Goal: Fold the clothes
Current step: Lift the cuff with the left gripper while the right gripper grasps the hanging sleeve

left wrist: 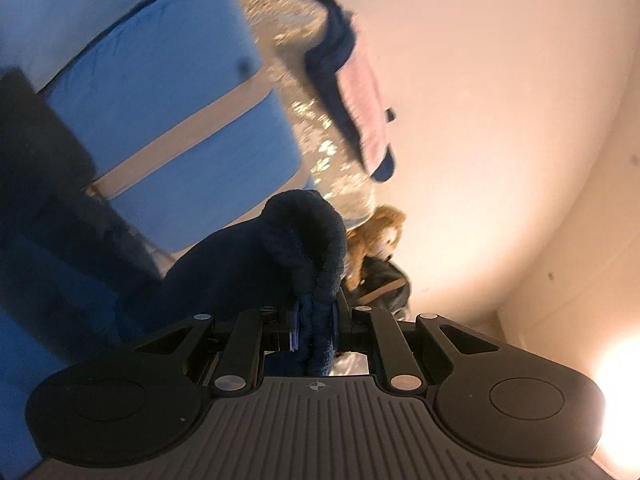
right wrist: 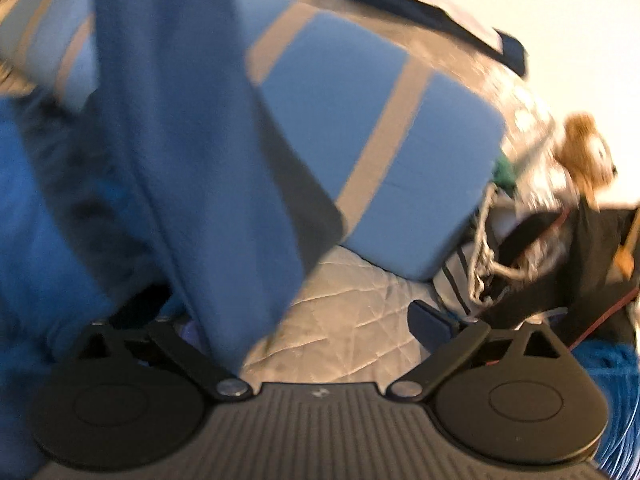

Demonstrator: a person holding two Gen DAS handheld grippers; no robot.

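Note:
My left gripper point(left wrist: 316, 320) is shut on a fold of dark navy fleece garment point(left wrist: 296, 240), which bunches up above the jaws and trails off to the lower left. In the right wrist view a blue cloth point(right wrist: 180, 120) hangs down in a long strip over the bed, blurred. Its lower end falls just inside the left side of my right gripper point(right wrist: 308, 320). That gripper stands wide open; its right pad point(right wrist: 430, 318) is bare, and the left finger is hidden behind the cloth. More blue fleece point(right wrist: 40, 208) lies at the left.
Blue pillows with tan stripes point(left wrist: 160, 100) point(right wrist: 380, 140) lie on a pale quilted bedspread point(right wrist: 360, 300). A pink and navy garment point(left wrist: 360, 92) rests further back. A brown stuffed toy point(left wrist: 380, 236) point(right wrist: 588, 152) sits by a black bag point(right wrist: 580, 260) near the cream wall point(left wrist: 500, 120).

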